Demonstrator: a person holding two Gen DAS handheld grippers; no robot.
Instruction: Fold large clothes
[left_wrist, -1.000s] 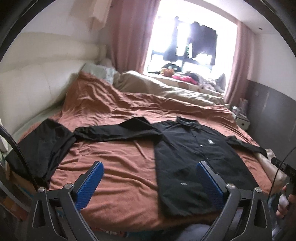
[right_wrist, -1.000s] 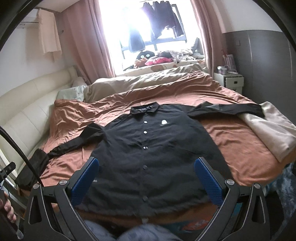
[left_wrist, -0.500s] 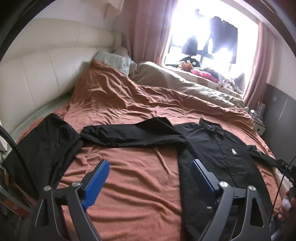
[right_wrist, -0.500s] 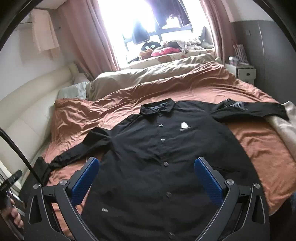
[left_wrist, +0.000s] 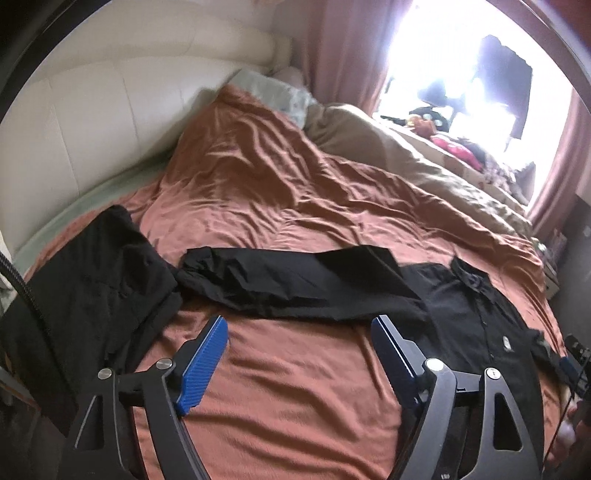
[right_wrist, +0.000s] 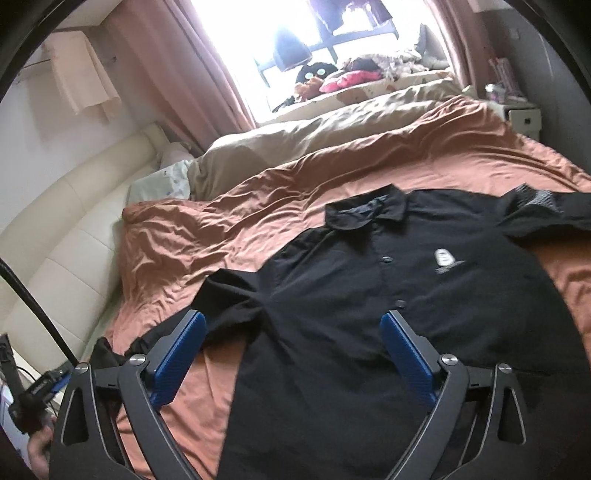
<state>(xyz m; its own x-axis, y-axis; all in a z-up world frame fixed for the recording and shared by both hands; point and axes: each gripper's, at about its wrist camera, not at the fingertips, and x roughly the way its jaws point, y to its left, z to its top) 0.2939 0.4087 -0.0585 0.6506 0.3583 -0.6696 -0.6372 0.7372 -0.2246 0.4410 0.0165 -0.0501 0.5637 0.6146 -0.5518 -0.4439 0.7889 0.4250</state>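
A black button-up shirt (right_wrist: 388, 295) with a small white chest logo lies flat, front up, on the rust-brown bedspread (right_wrist: 258, 206). Its long sleeve (left_wrist: 295, 280) stretches out to the left across the bed. My left gripper (left_wrist: 299, 332) hovers above the bedspread just short of that sleeve, its jaws closing with nothing between the blue pads. My right gripper (right_wrist: 291, 328) hangs over the shirt's side near the armpit, jaws wide and closing slightly, with only cloth below them.
A second black garment (left_wrist: 92, 288) lies bunched at the bed's left edge. A cream padded headboard (left_wrist: 92, 122) curves along the left, with pillows and a beige duvet (right_wrist: 314, 136) behind. A bright window with soft toys and a white nightstand (right_wrist: 524, 114) lie beyond.
Both grippers have swung left and closer to the bed. The left view went from the shirt's body to its outstretched sleeve. The right one now sits over the shirt's left side. The left jaws have narrowed.
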